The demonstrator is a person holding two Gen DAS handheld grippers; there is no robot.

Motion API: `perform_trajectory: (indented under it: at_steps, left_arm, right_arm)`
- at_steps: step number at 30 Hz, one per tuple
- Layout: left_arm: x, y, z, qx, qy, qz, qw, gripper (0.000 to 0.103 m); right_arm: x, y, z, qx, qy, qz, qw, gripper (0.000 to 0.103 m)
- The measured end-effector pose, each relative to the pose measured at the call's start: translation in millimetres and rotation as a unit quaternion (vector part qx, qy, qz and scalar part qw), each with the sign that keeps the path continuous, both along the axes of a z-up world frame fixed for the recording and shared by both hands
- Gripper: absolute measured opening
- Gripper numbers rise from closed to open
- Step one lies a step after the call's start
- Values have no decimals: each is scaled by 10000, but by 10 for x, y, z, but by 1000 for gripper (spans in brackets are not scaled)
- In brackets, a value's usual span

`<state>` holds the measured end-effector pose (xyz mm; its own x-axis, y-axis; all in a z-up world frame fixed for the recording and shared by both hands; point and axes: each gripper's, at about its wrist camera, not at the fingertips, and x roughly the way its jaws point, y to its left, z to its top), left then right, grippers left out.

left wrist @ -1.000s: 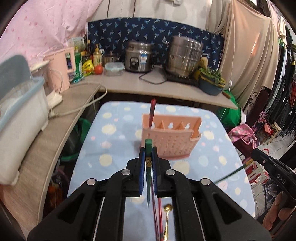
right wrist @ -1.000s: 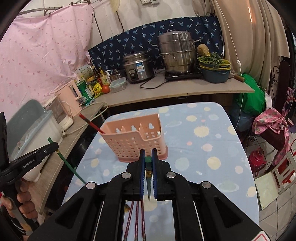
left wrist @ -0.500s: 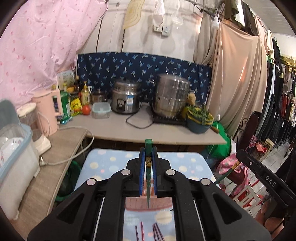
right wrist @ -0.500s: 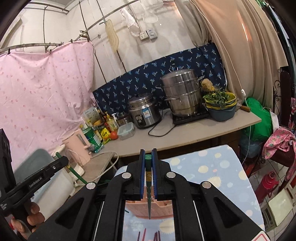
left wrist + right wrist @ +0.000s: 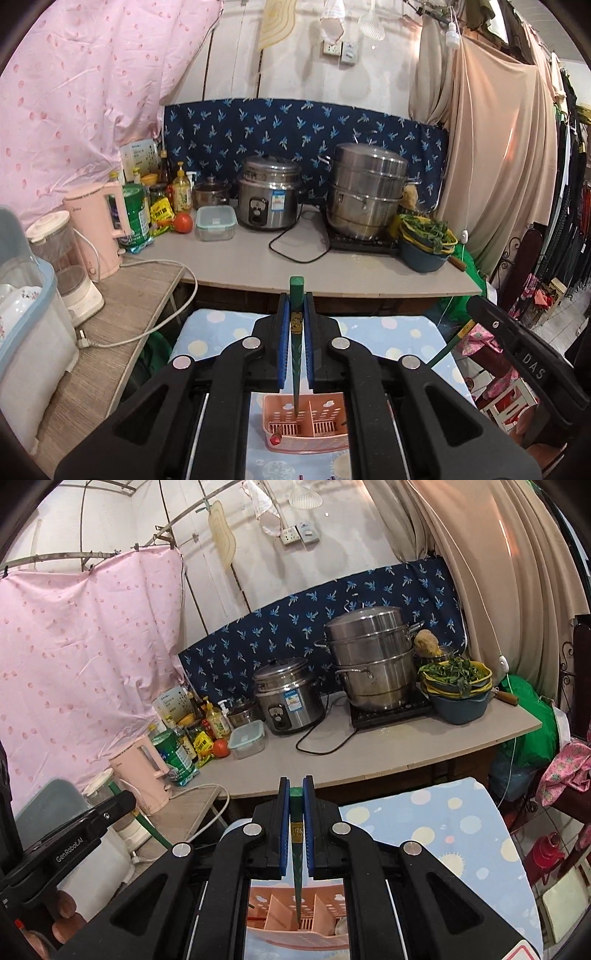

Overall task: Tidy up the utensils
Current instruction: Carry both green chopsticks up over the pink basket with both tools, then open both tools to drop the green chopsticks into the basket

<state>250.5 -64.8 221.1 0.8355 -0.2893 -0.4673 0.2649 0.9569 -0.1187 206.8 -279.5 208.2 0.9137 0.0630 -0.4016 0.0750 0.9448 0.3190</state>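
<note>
My left gripper (image 5: 296,314) is shut on a green chopstick (image 5: 295,354) held upright, its tip pointing down into the pink utensil basket (image 5: 306,424) below. A red chopstick end lies in the basket's left compartment. My right gripper (image 5: 296,797) is shut on another green chopstick (image 5: 297,867), also upright, its tip over the basket's compartments (image 5: 295,912). The right gripper shows at the right of the left wrist view (image 5: 524,354); the left gripper shows at the left of the right wrist view (image 5: 70,845).
The basket stands on a blue dotted table (image 5: 454,834). Behind it is a counter (image 5: 258,262) with a rice cooker (image 5: 267,197), a steel steamer pot (image 5: 365,190), a bowl of greens (image 5: 424,240), a pink kettle (image 5: 99,229) and bottles. Clothes hang at the right.
Both grippers have risen and tilted up over the basket. The basket has dropped from the middle of the views to the bottom, and the chopstick tips now point down into it.
</note>
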Motion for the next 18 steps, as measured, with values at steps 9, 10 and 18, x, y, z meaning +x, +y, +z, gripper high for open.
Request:
perform_trajectory:
  at_steps: [9,10,18]
  left_arm:
    - [172,-33,-306,74,355,-11,9993,7]
    - [178,-35,-320,81,367,-11,9993,7]
    - [163,-37,-337,90,345,6,9994,13]
  right_arm:
    - [149,6,-385,18,410,41,9991,7]
    - [156,10,-399,10,426,40,9991,7]
    - [141,5,-441,-10,461,6,9989,11]
